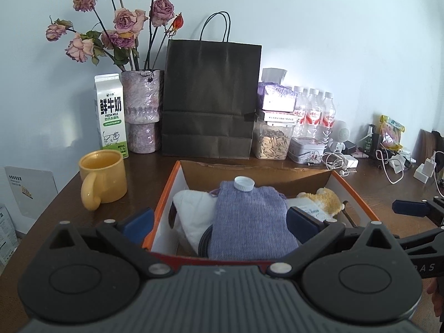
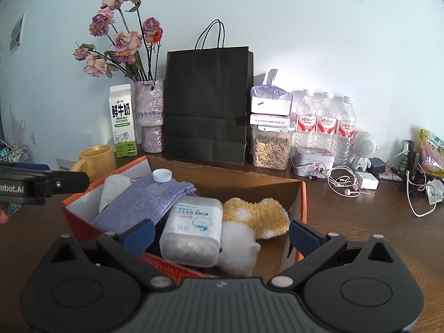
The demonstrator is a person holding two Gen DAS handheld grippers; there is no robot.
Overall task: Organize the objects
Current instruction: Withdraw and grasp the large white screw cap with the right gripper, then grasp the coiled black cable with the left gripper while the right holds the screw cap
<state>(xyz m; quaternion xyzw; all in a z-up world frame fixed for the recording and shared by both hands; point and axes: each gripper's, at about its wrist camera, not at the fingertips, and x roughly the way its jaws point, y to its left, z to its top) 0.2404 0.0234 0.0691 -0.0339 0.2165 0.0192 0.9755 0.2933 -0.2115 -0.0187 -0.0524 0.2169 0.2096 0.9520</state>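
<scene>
I counted one cardboard box [image 2: 299, 194] holding one purple knit pouch [image 2: 144, 199], one white bottle cap [image 2: 162, 175], one wipes container [image 2: 194, 230] and one plush toy [image 2: 249, 222]. Behind it stood one yellow mug [image 1: 102, 177], one milk carton [image 1: 111, 116], one black paper bag [image 1: 211, 97] and three water bottles [image 2: 324, 122].

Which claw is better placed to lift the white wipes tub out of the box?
Right, probably. The right claw is open with the wipes tub directly between its pads; the left claw faces the purple pouch.

Soft daylight, sharp focus, fisheye-warped dark corners.
</scene>
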